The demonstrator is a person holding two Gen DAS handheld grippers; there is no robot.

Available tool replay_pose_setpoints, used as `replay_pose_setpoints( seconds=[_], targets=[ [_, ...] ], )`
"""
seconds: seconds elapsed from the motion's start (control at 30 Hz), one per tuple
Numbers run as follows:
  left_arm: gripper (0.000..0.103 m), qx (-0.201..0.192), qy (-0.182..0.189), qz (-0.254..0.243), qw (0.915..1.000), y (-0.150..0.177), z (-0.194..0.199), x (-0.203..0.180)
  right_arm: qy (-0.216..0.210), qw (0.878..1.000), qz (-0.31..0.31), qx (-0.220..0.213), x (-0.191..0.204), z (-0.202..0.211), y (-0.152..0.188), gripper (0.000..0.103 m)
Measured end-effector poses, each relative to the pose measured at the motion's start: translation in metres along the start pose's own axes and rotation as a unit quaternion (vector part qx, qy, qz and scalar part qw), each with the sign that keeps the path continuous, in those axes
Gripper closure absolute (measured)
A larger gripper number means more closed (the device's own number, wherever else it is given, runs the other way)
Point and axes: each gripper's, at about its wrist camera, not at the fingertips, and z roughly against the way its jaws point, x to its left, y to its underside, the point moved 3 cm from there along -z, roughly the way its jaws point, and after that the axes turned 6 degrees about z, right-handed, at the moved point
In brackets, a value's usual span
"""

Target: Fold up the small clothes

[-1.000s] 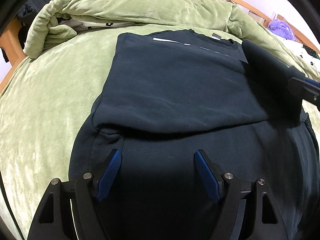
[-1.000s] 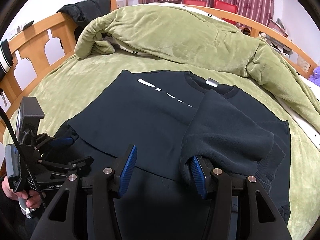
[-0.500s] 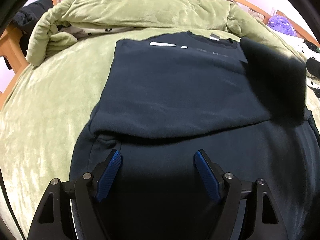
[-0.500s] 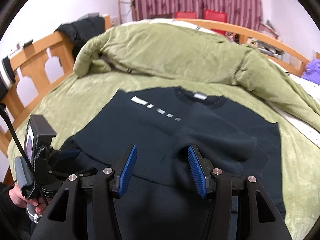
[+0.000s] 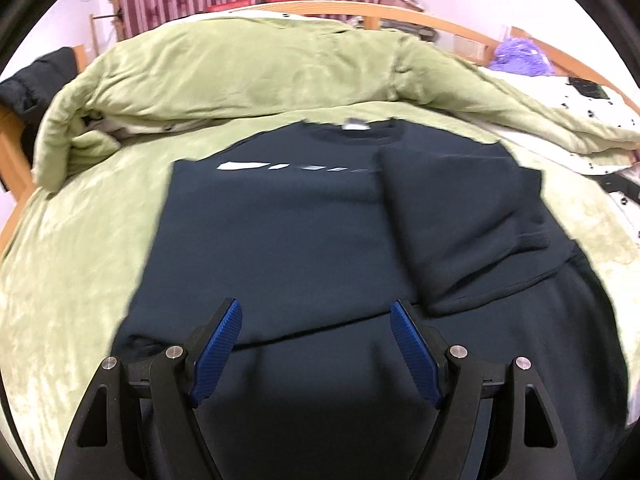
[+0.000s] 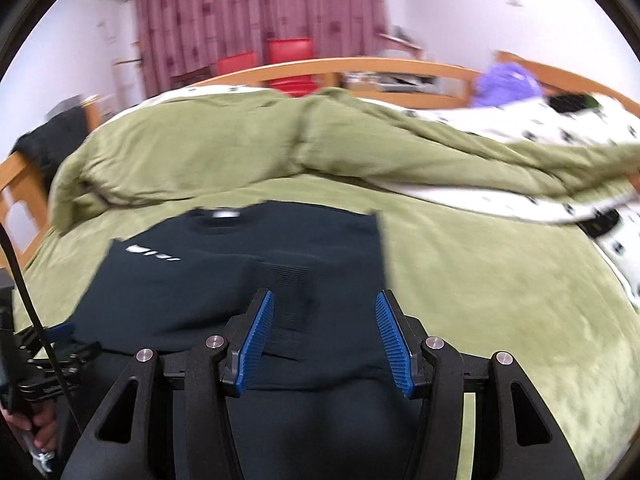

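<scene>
A dark navy sweatshirt (image 5: 288, 240) lies flat on the green bed cover, collar away from me, white stripe marks across its chest. Its right sleeve (image 5: 460, 232) lies folded over the body, cuff toward me. My left gripper (image 5: 316, 344) is open and empty above the near hem. My right gripper (image 6: 324, 336) is open and empty above the sweatshirt's (image 6: 240, 280) right part, with the ribbed cuff (image 6: 292, 284) just ahead of its fingers. The left gripper's blue tip (image 6: 60, 330) shows at the right wrist view's left edge.
A bunched green duvet (image 5: 260, 76) lies behind the sweatshirt. A wooden bed rail (image 6: 360, 68) runs along the back. White spotted bedding (image 6: 560, 128) and a purple plush (image 6: 508, 84) sit at the far right. Dark clothes (image 5: 32, 84) hang at the left.
The right gripper let go of the sleeve, which now lies flat on the sweatshirt, and moved right. Both views have tilted up, showing more of the room.
</scene>
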Motion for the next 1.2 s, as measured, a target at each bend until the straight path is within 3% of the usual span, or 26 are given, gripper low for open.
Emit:
replay_pose_setpoints(
  seconds=[0.2,0.47,0.67,0.83,1.0,1.03,1.13,1.2],
  targets=[
    [0.028,0.012,0.051,-0.028,0.9982,-0.013,-0.016,-0.08,0.017,0.998,-0.058,0.016,-0.065,-0.005,0.015,0.05],
    [0.028,0.013,0.099,-0.074,0.9922,-0.016,-0.037,-0.185,0.009,0.994,-0.106,0.031,-0.106,-0.014,0.026,0.05],
    [0.028,0.016,0.068,-0.057,0.9959,-0.016,-0.07,-0.208,0.013,0.993,-0.117,0.027,-0.126,-0.012,0.031,0.05],
    [0.028,0.017,0.074,-0.024,0.9968,-0.02,-0.086,-0.207,-0.004,0.991,-0.13,0.037,-0.131,-0.02,0.036,0.05],
    [0.056,0.007,0.076,-0.022,0.9968,-0.026,-0.079,-0.2,-0.012,0.992,-0.121,0.039,-0.123,-0.023,0.033,0.05],
    [0.081,0.005,0.086,-0.029,0.9959,-0.027,-0.076,-0.2,-0.014,0.992,-0.121,0.035,-0.121,-0.022,0.031,0.05],
    [0.091,-0.015,0.071,-0.055,0.9958,-0.035,-0.057,-0.195,-0.019,0.992,-0.123,0.031,-0.114,-0.019,0.026,0.05],
    [0.092,-0.03,0.062,-0.059,0.9959,-0.04,-0.044,-0.186,-0.021,0.992,-0.118,0.027,-0.106,-0.017,0.023,0.05]
  ],
)
